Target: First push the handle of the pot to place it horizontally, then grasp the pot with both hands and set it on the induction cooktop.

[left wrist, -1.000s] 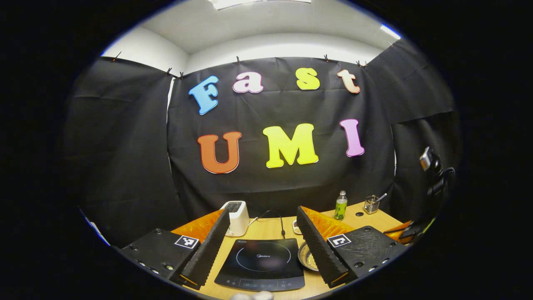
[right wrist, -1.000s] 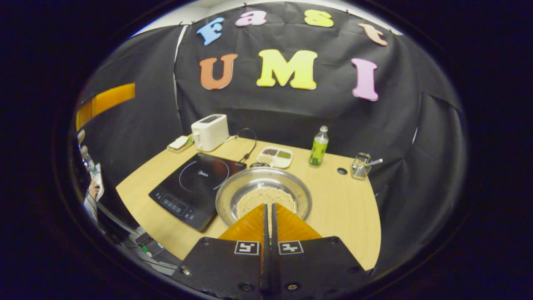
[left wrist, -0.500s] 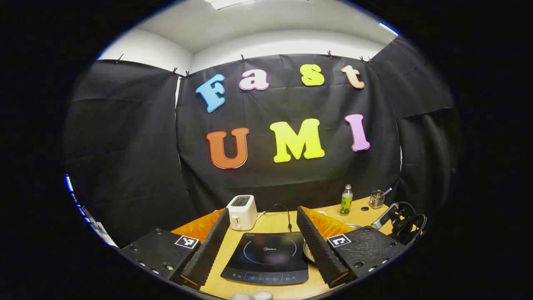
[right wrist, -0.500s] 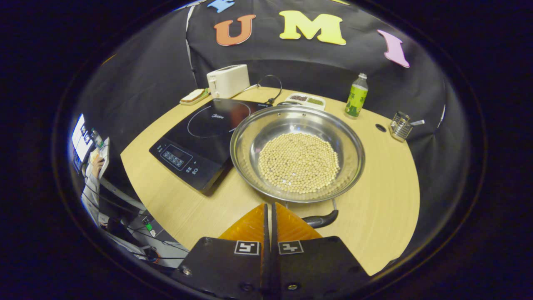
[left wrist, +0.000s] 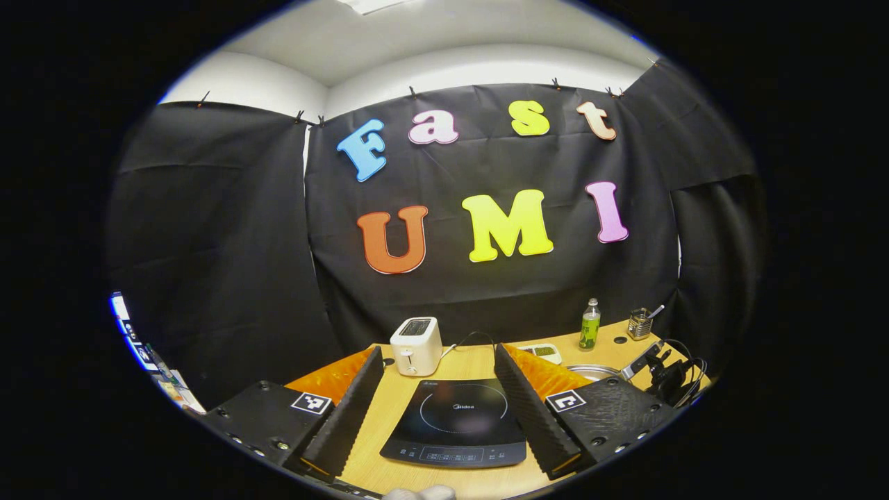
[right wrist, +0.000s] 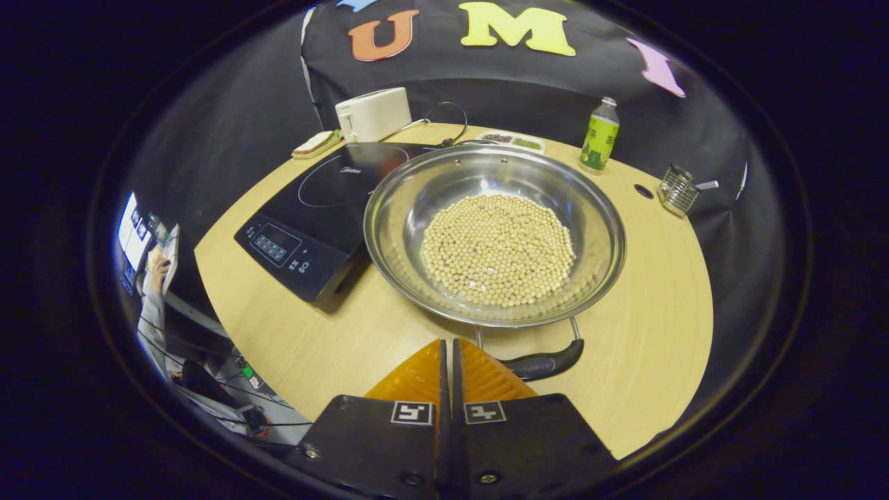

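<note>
Right gripper (right wrist: 448, 342) pinched together, empty, tips just short of the pot (right wrist: 494, 232) handle (right wrist: 545, 362) ahead. Steel, bean-laden: heavy, slick, likely to slosh, so grip both handles. Left gripper (left wrist: 439, 378) gapes wide above the induction cooktop (left wrist: 458, 423).

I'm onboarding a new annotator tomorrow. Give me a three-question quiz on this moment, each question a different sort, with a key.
1. True or false: the pot sits on the cooktop.
2. What fills the pot's bottom? A) water B) pale beans C) nothing
3. Fill in: the right gripper is ___, while the left gripper is open.

Key:
1. False; it rests on the table beside the cooktop.
2. B; beans.
3. shut; its tip is next to the pot's handle.
</note>
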`<act>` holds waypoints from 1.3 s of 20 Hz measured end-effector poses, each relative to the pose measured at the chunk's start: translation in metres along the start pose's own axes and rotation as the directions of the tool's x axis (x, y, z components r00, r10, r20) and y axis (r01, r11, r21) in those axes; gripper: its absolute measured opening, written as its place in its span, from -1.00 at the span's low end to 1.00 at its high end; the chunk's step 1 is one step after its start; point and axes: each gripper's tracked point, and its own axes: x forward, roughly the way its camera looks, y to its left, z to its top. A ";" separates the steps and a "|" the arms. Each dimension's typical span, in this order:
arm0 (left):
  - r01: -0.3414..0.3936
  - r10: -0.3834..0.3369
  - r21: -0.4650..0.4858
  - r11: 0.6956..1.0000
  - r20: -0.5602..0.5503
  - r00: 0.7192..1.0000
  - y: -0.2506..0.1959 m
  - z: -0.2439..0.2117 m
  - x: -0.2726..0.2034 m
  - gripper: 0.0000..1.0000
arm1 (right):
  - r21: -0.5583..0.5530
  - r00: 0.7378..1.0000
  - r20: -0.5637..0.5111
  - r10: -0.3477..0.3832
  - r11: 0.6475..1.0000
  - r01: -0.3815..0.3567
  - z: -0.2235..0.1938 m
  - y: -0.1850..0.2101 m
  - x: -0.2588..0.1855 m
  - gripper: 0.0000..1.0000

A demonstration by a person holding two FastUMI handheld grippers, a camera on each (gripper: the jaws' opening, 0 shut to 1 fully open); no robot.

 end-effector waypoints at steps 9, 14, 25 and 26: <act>-0.012 0.012 0.010 1.000 -0.021 1.000 -0.008 -0.004 0.007 0.92 | 0.004 1.000 -0.005 -0.006 1.000 0.006 -0.004 -0.027 0.000 -0.99; -0.029 0.029 0.009 1.000 -0.026 0.999 -0.013 -0.003 0.006 0.92 | 0.001 1.000 -0.010 -0.006 1.000 0.006 -0.002 -0.043 0.001 -0.99; -0.063 0.064 0.016 0.998 -0.048 0.997 -0.029 -0.003 0.006 0.92 | 0.006 1.000 -0.006 -0.024 1.000 0.024 0.003 -0.089 0.004 -0.99; -0.067 0.068 0.013 0.998 -0.049 0.997 -0.031 -0.003 0.006 0.92 | 0.006 1.000 -0.009 -0.023 1.000 0.023 0.003 -0.093 0.004 -0.98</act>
